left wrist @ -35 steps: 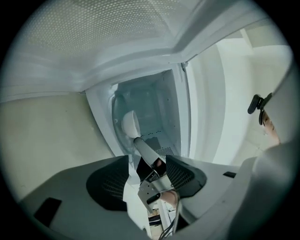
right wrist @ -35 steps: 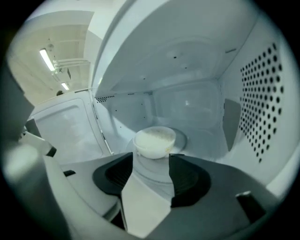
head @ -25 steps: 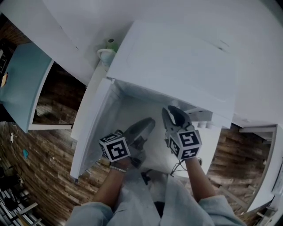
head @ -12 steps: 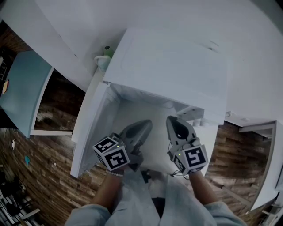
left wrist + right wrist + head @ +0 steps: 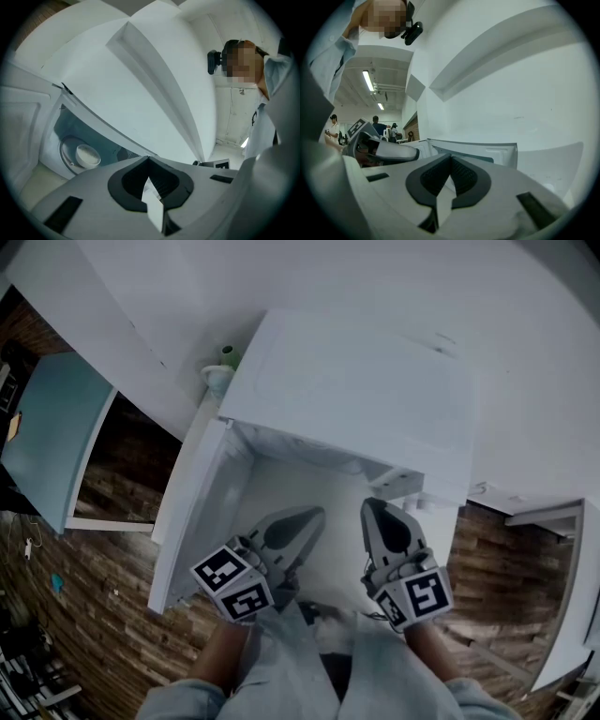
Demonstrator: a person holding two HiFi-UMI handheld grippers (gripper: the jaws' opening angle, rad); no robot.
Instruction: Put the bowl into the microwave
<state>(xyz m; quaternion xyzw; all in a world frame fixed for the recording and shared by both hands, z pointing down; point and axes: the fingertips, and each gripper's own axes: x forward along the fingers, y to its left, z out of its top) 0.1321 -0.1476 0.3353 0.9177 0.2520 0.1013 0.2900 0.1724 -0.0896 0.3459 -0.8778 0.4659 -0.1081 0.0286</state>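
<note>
A small white bowl (image 5: 87, 155) sits on the round turntable inside the white microwave (image 5: 366, 399), seen only in the left gripper view. The microwave door (image 5: 192, 512) stands swung open to the left. My left gripper (image 5: 305, 518) and right gripper (image 5: 377, 512) hang side by side in front of the opening, outside the cavity. Both are shut with nothing between the pads. In the left gripper view my left gripper (image 5: 149, 161) has its jaws together, below and right of the bowl. My right gripper (image 5: 450, 161) also shows closed, empty jaws.
A green cup (image 5: 228, 355) and a white object (image 5: 217, 376) stand behind the microwave's left corner. A pale blue tabletop (image 5: 47, 427) lies at far left above the wooden floor (image 5: 103, 615). White wall fills the background. People stand far off in the right gripper view.
Both grippers have drawn back toward the person, away from the microwave opening. The bowl stays inside the microwave.
</note>
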